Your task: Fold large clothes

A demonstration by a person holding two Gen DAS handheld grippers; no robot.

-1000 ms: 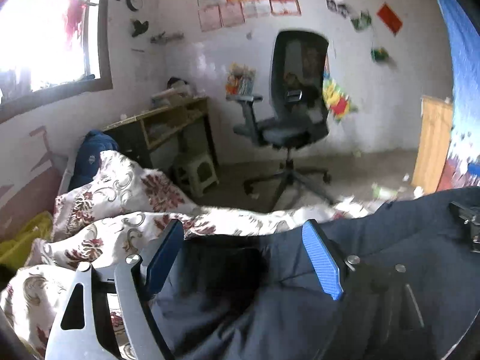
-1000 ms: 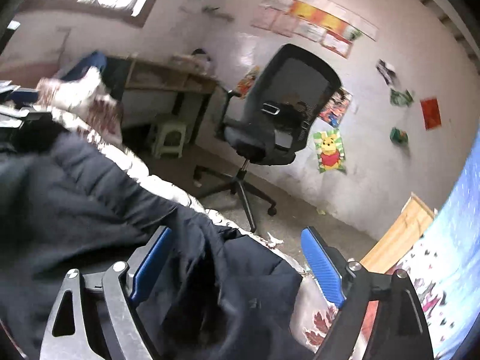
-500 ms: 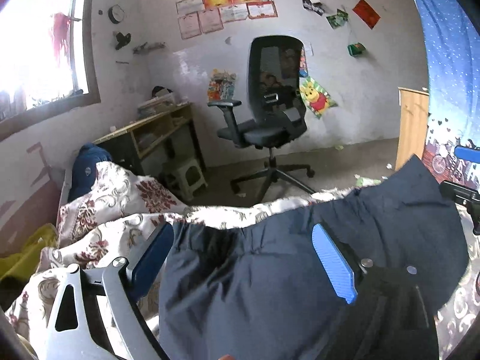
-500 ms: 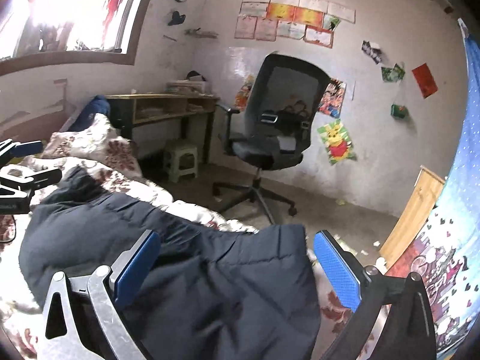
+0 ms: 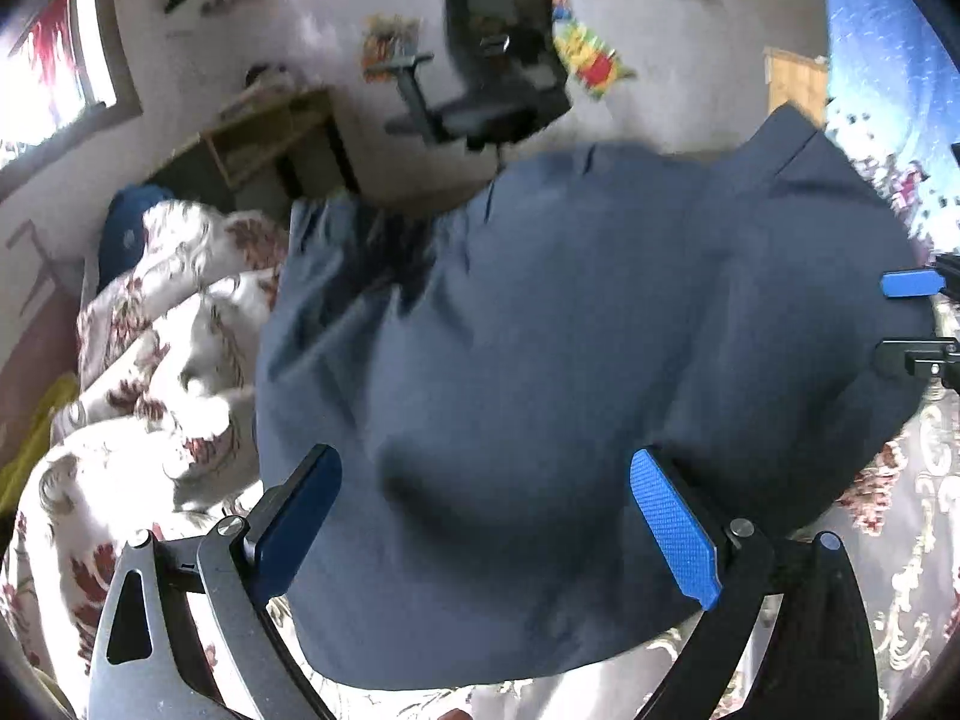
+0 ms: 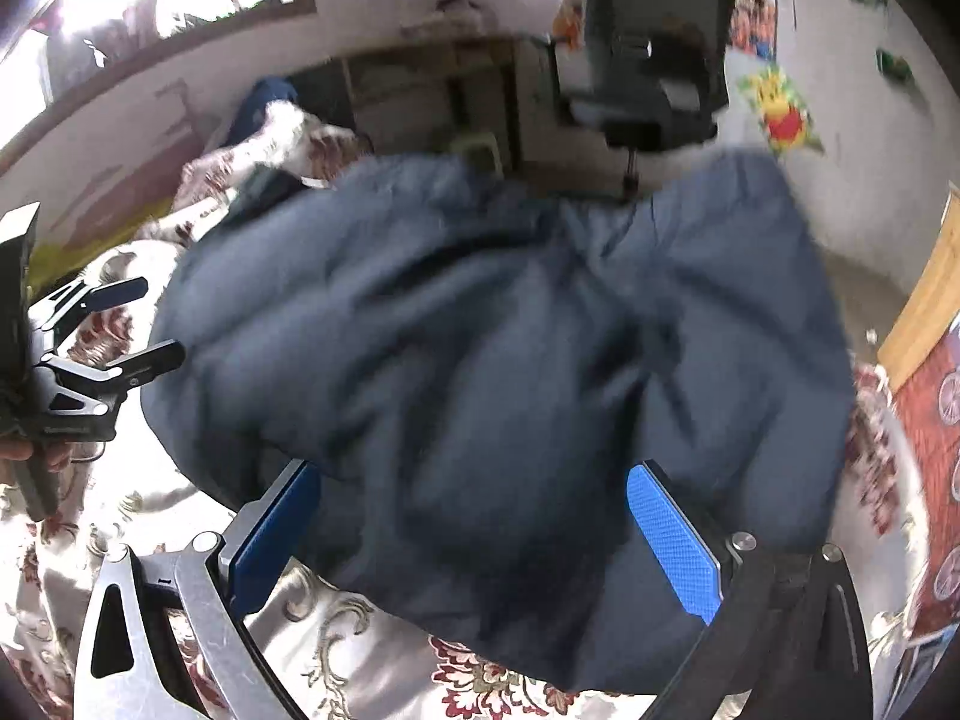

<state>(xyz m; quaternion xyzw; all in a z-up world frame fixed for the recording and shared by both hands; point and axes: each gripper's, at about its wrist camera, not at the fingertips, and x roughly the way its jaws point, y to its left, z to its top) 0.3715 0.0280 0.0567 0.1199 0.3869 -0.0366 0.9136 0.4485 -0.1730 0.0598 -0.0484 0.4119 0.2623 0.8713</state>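
A large dark navy garment (image 5: 540,360) lies folded in a bundle on the floral bedspread (image 5: 150,360); it also fills the right wrist view (image 6: 480,360). My left gripper (image 5: 486,534) is open, its blue pads (image 5: 675,534) wide apart over the near edge of the cloth, holding nothing. My right gripper (image 6: 474,534) is open too, above the garment's near edge. Each gripper shows at the side of the other's view: the right one (image 5: 912,324) and the left one (image 6: 114,330), both off the cloth.
A black office chair (image 5: 504,48) stands on the floor beyond the bed, next to a wooden desk (image 5: 270,138). A window (image 5: 54,60) is at the upper left. A blue patterned sheet (image 5: 882,60) hangs at the right.
Both grippers have tilted down and pulled back toward the near edge. The garment, raised and spread before, now lies as a flatter bundle on the bed.
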